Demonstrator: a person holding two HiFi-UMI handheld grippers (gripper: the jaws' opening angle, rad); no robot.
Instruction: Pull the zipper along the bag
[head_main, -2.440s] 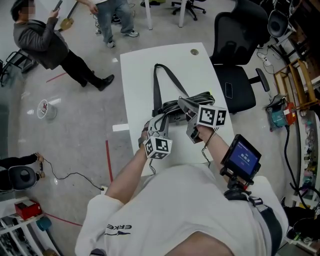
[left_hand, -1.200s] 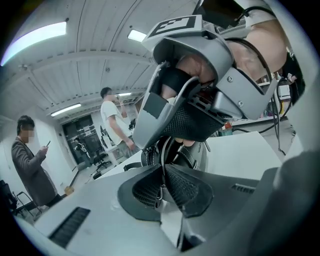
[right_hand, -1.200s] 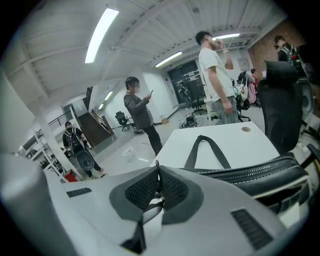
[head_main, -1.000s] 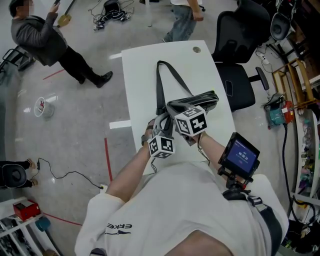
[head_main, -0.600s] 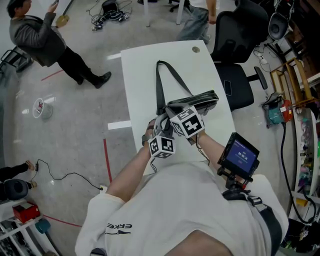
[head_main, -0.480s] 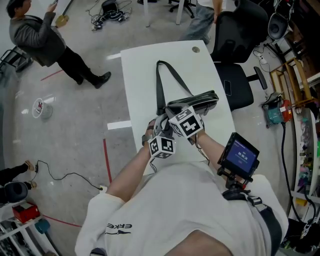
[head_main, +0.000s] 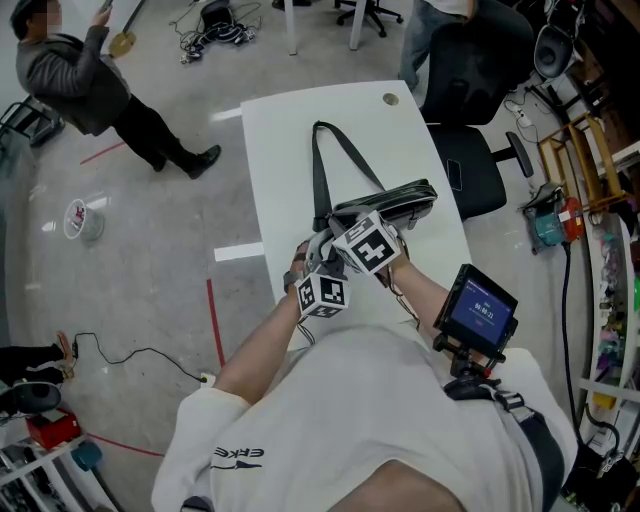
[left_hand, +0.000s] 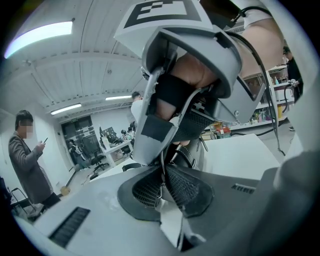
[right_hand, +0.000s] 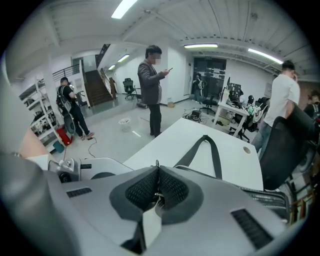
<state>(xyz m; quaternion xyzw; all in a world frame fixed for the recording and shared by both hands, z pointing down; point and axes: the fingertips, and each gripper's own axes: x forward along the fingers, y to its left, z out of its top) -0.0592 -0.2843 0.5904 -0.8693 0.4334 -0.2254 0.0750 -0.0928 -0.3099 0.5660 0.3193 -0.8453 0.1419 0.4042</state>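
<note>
Right gripper (right_hand: 158, 188): jaws were shut tight, pads together, pinching a thin metal bit whose tip stuck out just above them. I took that for the zipper pull (right_hand: 157, 163).

Left gripper (left_hand: 162, 184): jaws were closed as well, with something thin caught between the pads. It was probably the near end of the bag (head_main: 395, 205), too small to be sure. My right gripper filled most of the view just in front of it.

The two grippers sat just beside each other at the end of the bag closest to me. The bag was dark grey and lay across the white worktop (head_main: 290, 150), with its strap (head_main: 330, 160) looped away toward the far edge. An office chair (head_main: 480, 110) stood off to the right.

Step, my read: pulling phase, left anchoring the bag and right dragging the pull. With the right gripper up against the left, the pull looked at or near the end of its run. I couldn't see the teeth under the grippers, so closure was unconfirmed.

Next move called for keeping the left grip firm and giving one short straight tug in line with the zipper. After that I'd open the right jaws first, so as not to yank the bag sideways.
</note>
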